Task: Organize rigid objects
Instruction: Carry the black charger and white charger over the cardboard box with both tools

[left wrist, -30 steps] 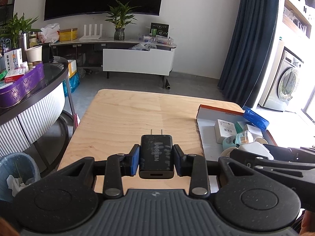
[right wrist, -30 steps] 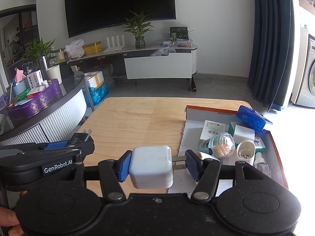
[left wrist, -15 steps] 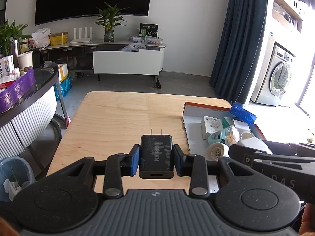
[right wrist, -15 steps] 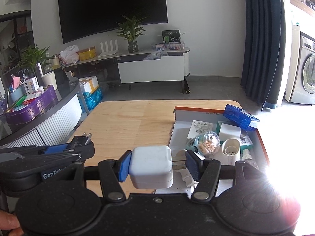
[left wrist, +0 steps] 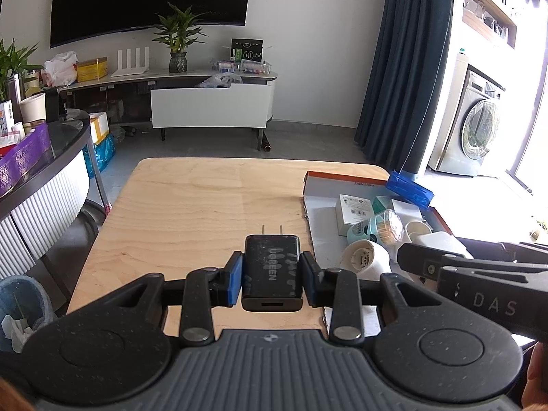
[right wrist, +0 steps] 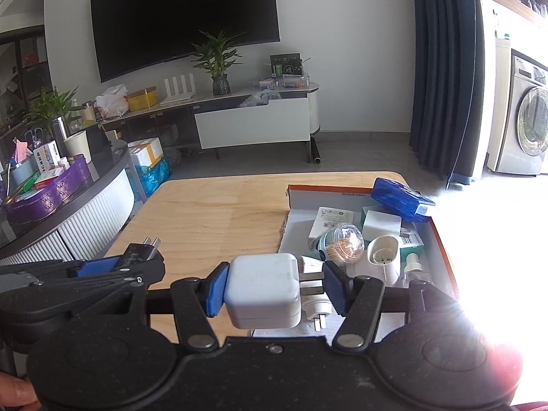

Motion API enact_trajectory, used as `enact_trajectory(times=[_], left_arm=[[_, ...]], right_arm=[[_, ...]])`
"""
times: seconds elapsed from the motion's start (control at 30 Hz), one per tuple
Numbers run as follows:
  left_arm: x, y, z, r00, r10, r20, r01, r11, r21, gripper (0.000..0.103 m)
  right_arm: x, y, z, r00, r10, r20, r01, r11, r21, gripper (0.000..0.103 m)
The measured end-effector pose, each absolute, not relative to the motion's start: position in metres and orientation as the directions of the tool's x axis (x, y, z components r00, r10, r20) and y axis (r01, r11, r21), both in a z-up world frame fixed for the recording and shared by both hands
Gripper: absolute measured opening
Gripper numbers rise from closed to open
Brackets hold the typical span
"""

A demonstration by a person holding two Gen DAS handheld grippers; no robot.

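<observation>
My left gripper (left wrist: pixel 272 279) is shut on a black charger (left wrist: pixel 272 270), its two prongs pointing forward over the wooden table (left wrist: pixel 205 205). The right gripper (right wrist: pixel 275 287) is shut on a white charger (right wrist: pixel 262 289), held sideways with its prongs against the right pad. A shallow orange-rimmed box (right wrist: pixel 298 221) on the table's right side holds several items: small cartons, a clear toothpick jar (right wrist: pixel 344 241), a white plug (right wrist: pixel 383 257) and a blue case (right wrist: pixel 402 198). The left gripper with the black charger (right wrist: pixel 140 251) shows at left in the right wrist view. The right gripper (left wrist: pixel 479 274) shows at right in the left wrist view.
A dark curved counter (left wrist: pixel 41 174) with a purple bin stands left of the table, a waste bin (left wrist: pixel 20 304) below it. A TV cabinet (left wrist: pixel 212 109) lies beyond. A washing machine (left wrist: pixel 476 133) and dark curtain (left wrist: pixel 404 68) are at right. Glare washes out the right wrist view's lower right.
Both grippers have shifted a little to the right, so the box sits nearer the middle of each view. Both grips are unchanged.
</observation>
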State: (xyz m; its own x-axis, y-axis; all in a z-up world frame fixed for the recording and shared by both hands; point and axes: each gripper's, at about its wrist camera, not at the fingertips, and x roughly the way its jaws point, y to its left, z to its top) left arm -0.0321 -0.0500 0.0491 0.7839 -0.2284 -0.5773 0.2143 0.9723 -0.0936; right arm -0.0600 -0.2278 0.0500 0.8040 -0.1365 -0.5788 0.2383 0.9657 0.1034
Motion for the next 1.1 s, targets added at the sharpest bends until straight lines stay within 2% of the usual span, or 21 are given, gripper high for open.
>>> enact_trajectory(times=[1.1], left_arm=[[-0.038,-0.084,0.045,0.757,-0.286,-0.588,0.300,0.951,-0.076,0.035]], right_arm=[[-0.081,-0.260,0.050,0.797,-0.202,-0.569,0.320,0.940,0.115,0.071]])
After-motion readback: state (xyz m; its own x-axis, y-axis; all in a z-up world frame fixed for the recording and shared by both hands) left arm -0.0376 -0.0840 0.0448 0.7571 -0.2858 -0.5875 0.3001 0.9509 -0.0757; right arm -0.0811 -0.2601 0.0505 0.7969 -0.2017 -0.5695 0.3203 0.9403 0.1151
